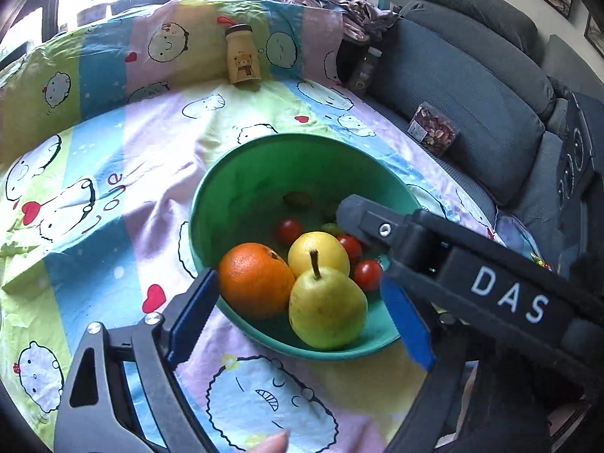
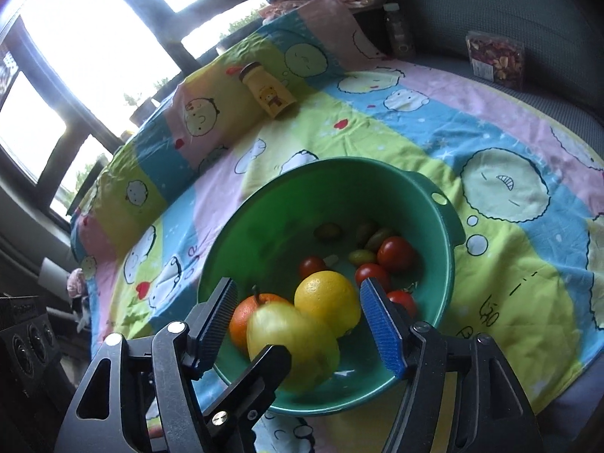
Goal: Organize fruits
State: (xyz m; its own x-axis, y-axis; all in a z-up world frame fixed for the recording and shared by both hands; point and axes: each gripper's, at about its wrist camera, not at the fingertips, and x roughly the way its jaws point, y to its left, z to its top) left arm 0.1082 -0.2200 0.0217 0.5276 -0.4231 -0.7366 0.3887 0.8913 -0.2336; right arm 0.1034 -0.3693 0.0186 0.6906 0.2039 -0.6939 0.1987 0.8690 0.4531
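- The left tongs (image 1: 302, 309) are spread wide over the near rim of the bowl, one blue pad outside the rim by the orange and the other over the inside by the pear, nothing between them being pinched.
- The right tongs (image 2: 298, 317) are likewise spread, angled down into the bowl with the pear and lemon lying between the pads but untouched; in the left wrist view their black body reaches in from the right across the bowl, tip over the far fruit.
- The bedsheet (image 1: 124, 173), striped in pastel colours with cartoon faces, covers the surface the bowl sits on.
- A grey sofa (image 1: 472, 87) lies to the right of it.
- The green bowl (image 1: 234, 188) rests on the sheet and holds all the fruit.
- The pear (image 1: 326, 309) lies nearest, stem up, touching the orange (image 1: 255, 279) and the lemon (image 1: 319, 251).
- A yellow bottle (image 1: 243, 56) with a bear print stands at the far fold of the sheet.
- A snack packet (image 1: 434, 130) sits on the sofa.
- Cherry tomatoes (image 1: 368, 273) and small green fruits (image 2: 362, 255) lie deeper in the bowl.
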